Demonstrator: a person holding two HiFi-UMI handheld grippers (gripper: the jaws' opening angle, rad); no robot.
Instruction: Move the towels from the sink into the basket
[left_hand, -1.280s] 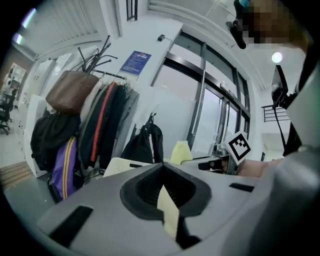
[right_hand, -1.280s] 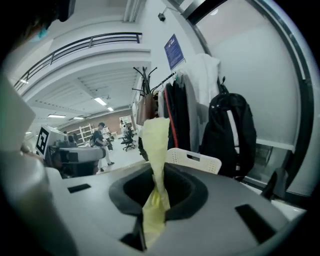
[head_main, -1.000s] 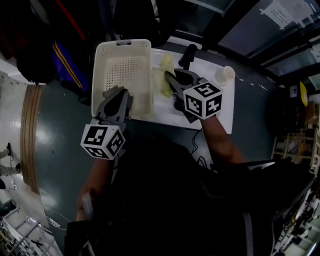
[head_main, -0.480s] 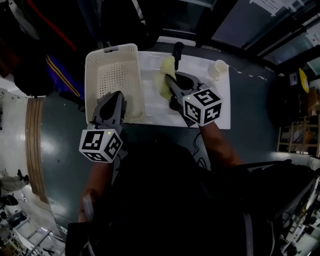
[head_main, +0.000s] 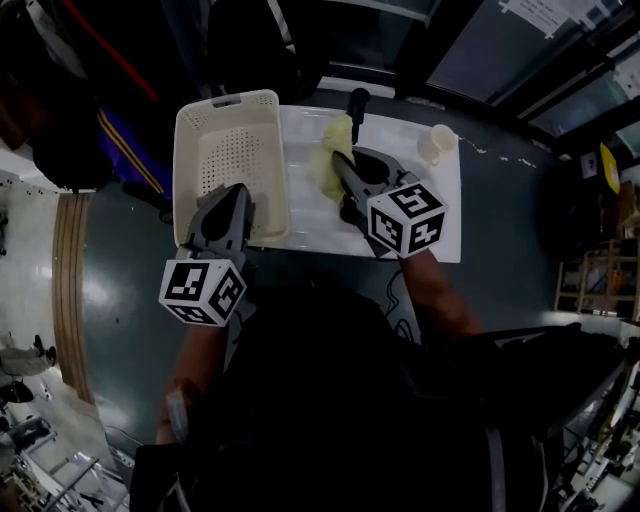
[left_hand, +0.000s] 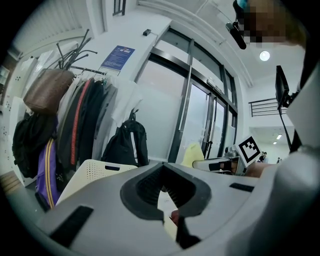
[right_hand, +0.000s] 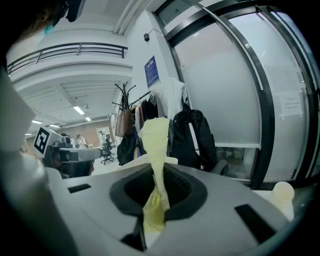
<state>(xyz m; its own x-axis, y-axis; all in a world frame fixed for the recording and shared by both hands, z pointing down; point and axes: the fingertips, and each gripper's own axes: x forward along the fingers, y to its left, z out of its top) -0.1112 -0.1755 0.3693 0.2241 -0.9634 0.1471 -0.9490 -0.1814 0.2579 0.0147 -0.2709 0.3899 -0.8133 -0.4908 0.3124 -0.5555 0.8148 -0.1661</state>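
two grippers are in view, and one towel between them. the right gripper (head_main: 337, 165) is clenched on the single pale yellow towel (head_main: 328, 160). in the right gripper view its jaws pinch a narrow twist of the towel (right_hand: 156, 145), and the rest of the cloth rises past the tips in one loose fold. from the head view the towel is held over the white counter (head_main: 440, 225), just right of the basket's right wall and beside the one black faucet (head_main: 355, 102).

one white perforated basket (head_main: 186, 150) stands at the counter's left end. the left gripper (head_main: 238, 195) sits over the basket's near right corner. in the left gripper view its jaws (left_hand: 167, 200) are pressed together with no cloth between them, and the basket (left_hand: 95, 172) lies ahead and to the left.

one white cup (head_main: 438, 145) stands at the far right of the counter, well apart from the towel. it also shows low at the right edge of the right gripper view (right_hand: 282, 192).

one coat rack (left_hand: 75, 100) hung with bags and jackets stands behind the basket, with one black backpack (left_hand: 127, 145) beside it.
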